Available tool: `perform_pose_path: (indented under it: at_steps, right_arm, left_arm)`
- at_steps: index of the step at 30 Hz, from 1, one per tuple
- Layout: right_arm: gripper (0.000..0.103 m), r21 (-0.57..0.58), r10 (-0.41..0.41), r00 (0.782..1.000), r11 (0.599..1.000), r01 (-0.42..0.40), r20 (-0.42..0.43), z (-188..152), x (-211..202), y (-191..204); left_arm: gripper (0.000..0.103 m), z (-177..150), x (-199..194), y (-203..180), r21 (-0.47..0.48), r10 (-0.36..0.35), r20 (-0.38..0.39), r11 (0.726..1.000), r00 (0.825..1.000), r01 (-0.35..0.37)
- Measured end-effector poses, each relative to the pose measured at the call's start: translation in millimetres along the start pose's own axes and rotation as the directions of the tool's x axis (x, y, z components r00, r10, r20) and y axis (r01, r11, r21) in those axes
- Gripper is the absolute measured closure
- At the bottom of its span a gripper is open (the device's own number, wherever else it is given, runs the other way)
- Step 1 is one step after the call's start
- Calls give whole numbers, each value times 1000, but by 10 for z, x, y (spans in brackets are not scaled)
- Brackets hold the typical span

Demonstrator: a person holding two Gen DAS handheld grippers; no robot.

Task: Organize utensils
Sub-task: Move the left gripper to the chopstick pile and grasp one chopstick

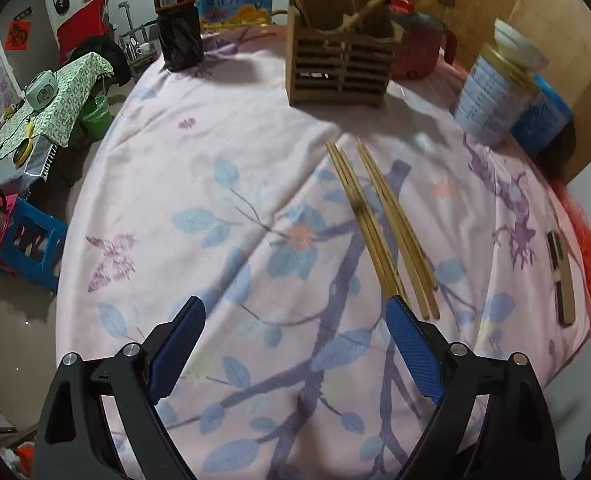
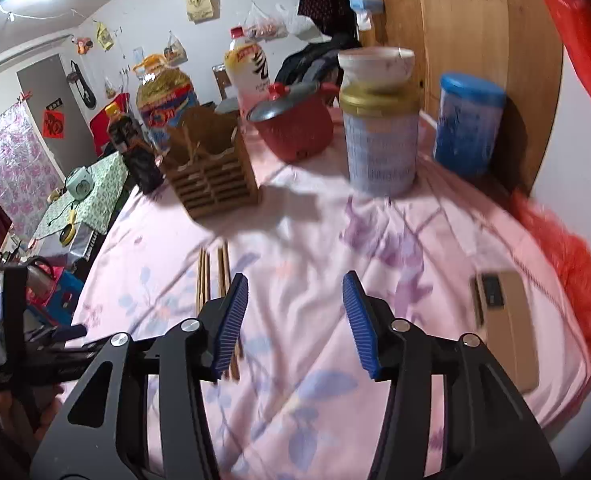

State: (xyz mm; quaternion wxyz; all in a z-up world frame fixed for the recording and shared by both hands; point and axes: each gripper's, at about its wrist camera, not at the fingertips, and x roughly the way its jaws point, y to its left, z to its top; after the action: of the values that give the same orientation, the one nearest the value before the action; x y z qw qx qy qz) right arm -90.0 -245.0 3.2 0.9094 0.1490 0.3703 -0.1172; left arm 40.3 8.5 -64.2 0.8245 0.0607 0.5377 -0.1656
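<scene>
The chopsticks (image 1: 383,224) lie lengthwise toward the wooden holder (image 1: 341,60), near ends beside the left hand-held gripper (image 1: 295,340) (wide open, empty; nearer).

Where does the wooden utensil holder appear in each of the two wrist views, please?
Left wrist view: the wooden utensil holder stands at top centre, at the far side of the pink tablecloth, chopsticks inside.
Right wrist view: the holder sits upper left of centre, beside the dark bottle.
Shared landmark: the red pot just right of the holder.
</scene>
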Motion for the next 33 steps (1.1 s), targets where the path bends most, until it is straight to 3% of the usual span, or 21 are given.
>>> perform_pose_path:
  at_steps: [7,13,17,25,33]
  right_arm:
    - [52,-74,77,994,994,-83,-80,-80,128,87]
    - [48,-137,78,988,986,-96,-133,-123,157,-23]
    - [48,-128,51,985,989,-73,-165,-165,145,-239]
    - [48,-102,-20,989,995,4,-149,-175,10,-609]
    - [48,-74,-75,988,995,66,-133,-182,-104,-845]
  left_arm:
    - [13,-198,144,-43,-35,27,-30,999,999,-28]
    - [14,-333,369,-251,-51,33,-57,998,998,-36]
    - [19,-344,520,-435,-26,56,-44,998,997,-57]
    - [28,-254,811,-593,33,109,-23,994,994,-108]
    - [33,-105,907,-667,26,90,22,996,996,-90]
